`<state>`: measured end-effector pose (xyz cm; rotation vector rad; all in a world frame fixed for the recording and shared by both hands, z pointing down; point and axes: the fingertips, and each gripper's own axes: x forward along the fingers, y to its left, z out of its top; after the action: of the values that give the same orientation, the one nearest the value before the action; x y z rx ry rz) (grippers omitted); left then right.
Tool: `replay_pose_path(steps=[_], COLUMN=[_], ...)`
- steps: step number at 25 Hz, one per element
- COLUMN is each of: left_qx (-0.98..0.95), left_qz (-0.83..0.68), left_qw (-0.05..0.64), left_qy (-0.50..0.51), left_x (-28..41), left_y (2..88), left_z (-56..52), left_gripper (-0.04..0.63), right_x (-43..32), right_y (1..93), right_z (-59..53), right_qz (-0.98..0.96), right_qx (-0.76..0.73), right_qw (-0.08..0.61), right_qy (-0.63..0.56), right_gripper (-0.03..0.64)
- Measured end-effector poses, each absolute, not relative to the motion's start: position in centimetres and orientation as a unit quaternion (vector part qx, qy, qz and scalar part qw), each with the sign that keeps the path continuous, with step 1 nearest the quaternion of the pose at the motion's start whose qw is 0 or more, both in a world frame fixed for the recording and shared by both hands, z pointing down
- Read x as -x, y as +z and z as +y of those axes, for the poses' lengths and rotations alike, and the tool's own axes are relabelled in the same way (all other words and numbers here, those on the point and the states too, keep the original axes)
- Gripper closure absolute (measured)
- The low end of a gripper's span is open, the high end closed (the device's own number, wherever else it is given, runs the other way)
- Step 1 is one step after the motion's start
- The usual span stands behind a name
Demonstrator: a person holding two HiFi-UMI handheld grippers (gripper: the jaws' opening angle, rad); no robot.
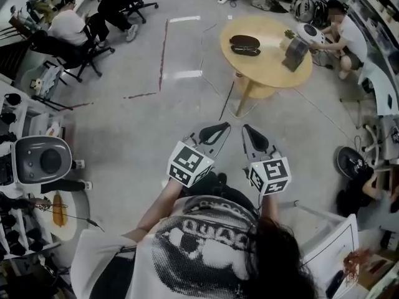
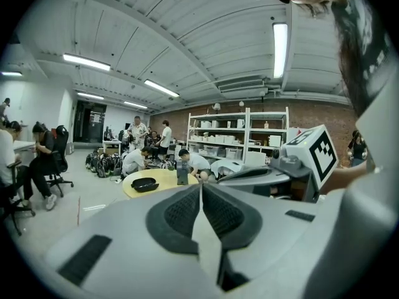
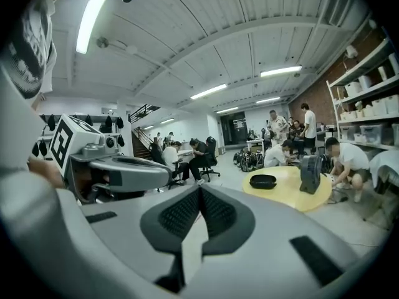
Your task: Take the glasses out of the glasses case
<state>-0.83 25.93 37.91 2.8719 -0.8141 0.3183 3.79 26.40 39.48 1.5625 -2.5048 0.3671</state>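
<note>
A black glasses case (image 1: 245,44) lies shut on the round yellow table (image 1: 262,64), far ahead of me; the left gripper view has the case (image 2: 144,184) small and distant, and so does the right gripper view (image 3: 262,181). No glasses show. My left gripper (image 1: 219,127) and right gripper (image 1: 248,129) are held side by side over the floor, well short of the table. Both are shut with the pads pressed together and nothing between them.
A dark boxy object (image 1: 295,53) and a white round device (image 1: 309,34) stand on the table's right part. A person crouches beyond the table (image 1: 349,42). People sit on office chairs at the far left (image 1: 68,30). Shelves and benches line both sides.
</note>
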Motion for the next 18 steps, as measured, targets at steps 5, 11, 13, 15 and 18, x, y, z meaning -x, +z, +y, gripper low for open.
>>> replay_pose_path(steps=[5,11,13,15,18], left_qx=[-0.950,-0.945,-0.944,-0.945,-0.948], left_qz=[-0.278,-0.288,-0.286,-0.283,-0.275], left_qw=[0.075,0.084,0.088,0.089,0.089], left_qy=[0.124,0.134,0.136,0.136,0.132], left_x=[0.9,1.6,1.2,0.7,0.0], left_y=[38.7,39.1,39.6,40.0,40.4], left_z=[25.1,22.5,21.2,19.7,17.1], left_gripper=[0.574,0.574,0.574,0.574,0.574], right_x=[-4.0,-3.5,-4.0,-4.6,-5.6], right_y=[40.1,40.9,41.3,41.7,42.2], right_z=[25.5,23.2,22.1,20.6,17.6], right_qz=[-0.842,-0.845,-0.843,-0.840,-0.836], right_qx=[-0.516,-0.507,-0.508,-0.513,-0.519], right_qw=[0.074,0.075,0.077,0.079,0.081], right_qy=[0.137,0.155,0.158,0.159,0.158], right_gripper=[0.621,0.621,0.621,0.621,0.621])
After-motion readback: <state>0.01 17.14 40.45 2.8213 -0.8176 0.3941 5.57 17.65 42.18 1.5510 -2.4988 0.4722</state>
